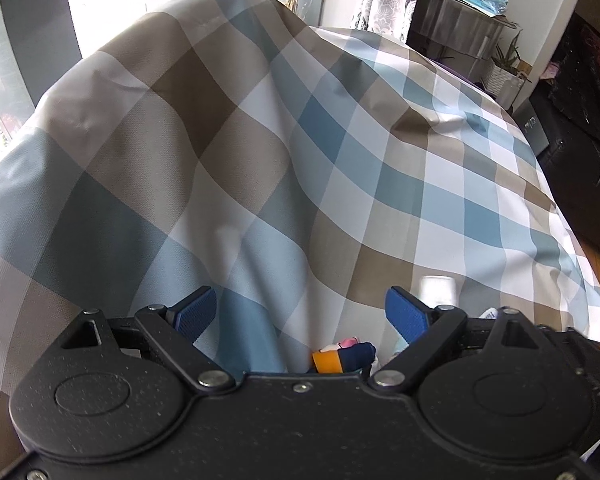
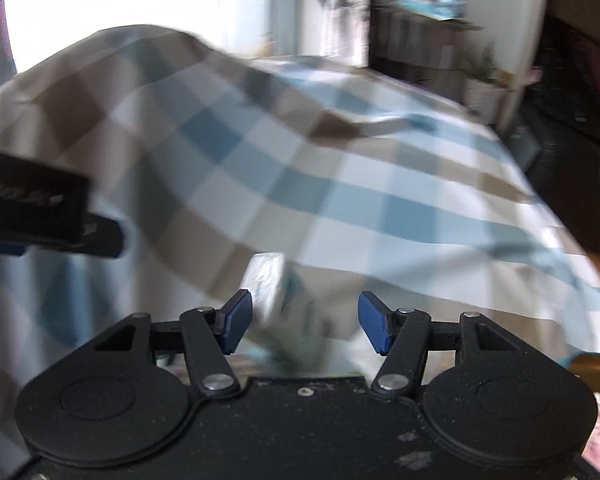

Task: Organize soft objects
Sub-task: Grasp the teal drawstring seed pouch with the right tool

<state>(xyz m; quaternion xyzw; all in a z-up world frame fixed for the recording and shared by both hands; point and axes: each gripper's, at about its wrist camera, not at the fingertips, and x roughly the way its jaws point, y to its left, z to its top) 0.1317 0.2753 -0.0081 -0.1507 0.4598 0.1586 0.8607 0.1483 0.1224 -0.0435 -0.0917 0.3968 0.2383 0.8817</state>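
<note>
Looking at a big checked duvet (image 1: 260,140) in blue, tan and white, heaped up in a tall hump toward the window side of the bed (image 1: 580,292) and lying flatter toward the far right edge. Left claw (image 1: 300,312) hanging wide open just in front of the fabric, blue pads (image 1: 196,312) well apart, gripping nothing. Right claw (image 2: 304,322) also spread open and empty, with a pale crinkly packet (image 2: 268,284) sitting between and just beyond its fingers at the near edge of the bed, too blurred to identify. Same duvet (image 2: 340,184) filling the right wrist view, smeared, so probably moving. Also peeking out under the left claw: a small soft toy (image 1: 344,354) in orange, navy and pink, mostly hidden. Guessing the duvet is light for its bulk but floppy and a bit slick, so not going to hold any shape and likely sliding out of a shallow pinch. Probably best pinching a thick gathered fold or a hem along the near edge, one claw at each end, rather than poking at the taut top of the hump. Risking dragging the packet and toy along if grabbing blindly near that edge.
</note>
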